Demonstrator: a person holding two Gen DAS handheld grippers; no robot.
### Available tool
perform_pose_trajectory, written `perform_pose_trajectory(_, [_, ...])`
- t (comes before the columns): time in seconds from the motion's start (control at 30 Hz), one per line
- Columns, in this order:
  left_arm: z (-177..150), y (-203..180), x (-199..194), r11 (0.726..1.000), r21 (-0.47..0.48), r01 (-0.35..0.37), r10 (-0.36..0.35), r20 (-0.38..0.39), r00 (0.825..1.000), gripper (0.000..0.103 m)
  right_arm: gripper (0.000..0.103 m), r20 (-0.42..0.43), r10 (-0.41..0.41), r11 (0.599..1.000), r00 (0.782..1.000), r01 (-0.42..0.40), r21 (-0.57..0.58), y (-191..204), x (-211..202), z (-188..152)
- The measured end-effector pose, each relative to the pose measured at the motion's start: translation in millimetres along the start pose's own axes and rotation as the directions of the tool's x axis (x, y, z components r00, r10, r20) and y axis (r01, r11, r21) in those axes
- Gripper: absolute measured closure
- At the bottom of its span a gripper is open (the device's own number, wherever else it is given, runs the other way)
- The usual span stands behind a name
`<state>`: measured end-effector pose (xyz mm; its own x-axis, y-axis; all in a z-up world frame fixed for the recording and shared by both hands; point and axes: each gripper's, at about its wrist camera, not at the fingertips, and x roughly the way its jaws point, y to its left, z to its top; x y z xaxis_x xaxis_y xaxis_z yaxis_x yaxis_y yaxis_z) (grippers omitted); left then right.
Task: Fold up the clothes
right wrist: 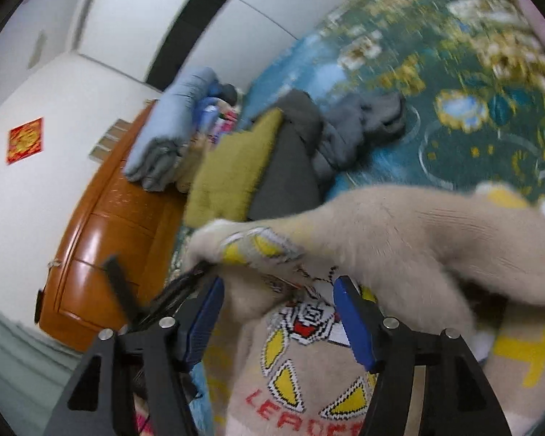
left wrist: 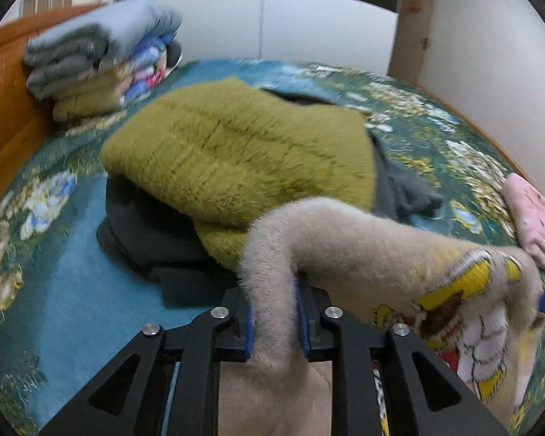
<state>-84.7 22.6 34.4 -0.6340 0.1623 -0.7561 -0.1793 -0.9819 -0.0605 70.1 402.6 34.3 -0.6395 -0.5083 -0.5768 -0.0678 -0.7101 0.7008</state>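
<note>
**Beige sweater held over floral bed**

Left hand-held gripper (left wrist: 278,321) is clamped on a fold of the fuzzy beige knit sweater w/ yellow-and-red cartoon print (left wrist: 363,250), lifted above the teal floral bedspread (left wrist: 54,290). Right hand-held gripper (right wrist: 278,318) has jaws spread apart, sweater front btwn them. Olive-green fuzzy folded garment (left wrist: 236,152) lies on dark clothes behind.

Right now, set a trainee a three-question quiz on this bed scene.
1. True or false: the left hand-held gripper is shut on the fluffy beige sweater.
2. What lies directly under the folded olive-green fuzzy sweater? A. dark grey garment B. pink cloth C. bare wood
3. Describe the right hand-held gripper.

Key: 1 true; 2 A; 3 open, blue pads either side of the beige sweater's patterned front.
</note>
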Motion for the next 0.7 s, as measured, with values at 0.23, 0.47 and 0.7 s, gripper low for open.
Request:
perform_pose_trajectory(0.23, [-20.1, 30.2, -43.5, 0.987, -0.120, 0.102, -0.100, 0.026, 0.995, 0.050, 0.031, 0.118, -0.105, 0.994, 0.987, 0.108, -0.020, -32.6, -76.6, -9.3])
perform_pose_trajectory(0.47, [-64.5, 76.7, -66.6, 0.955, -0.278, 0.108, -0.102, 0.035, 0.994, 0.046, 0.031, 0.036, -0.315, 0.945, 0.949, 0.309, 0.106, -111.7, -79.7, -38.0])
perform_pose_trajectory(0.7, [-104.7, 102.2, -66.1, 0.931, -0.359, 0.071, -0.089, -0.033, 0.996, 0.046, 0.065, -0.004, -0.327, 0.939, 0.945, 0.325, 0.115, -114.4, -44.7, -32.9])
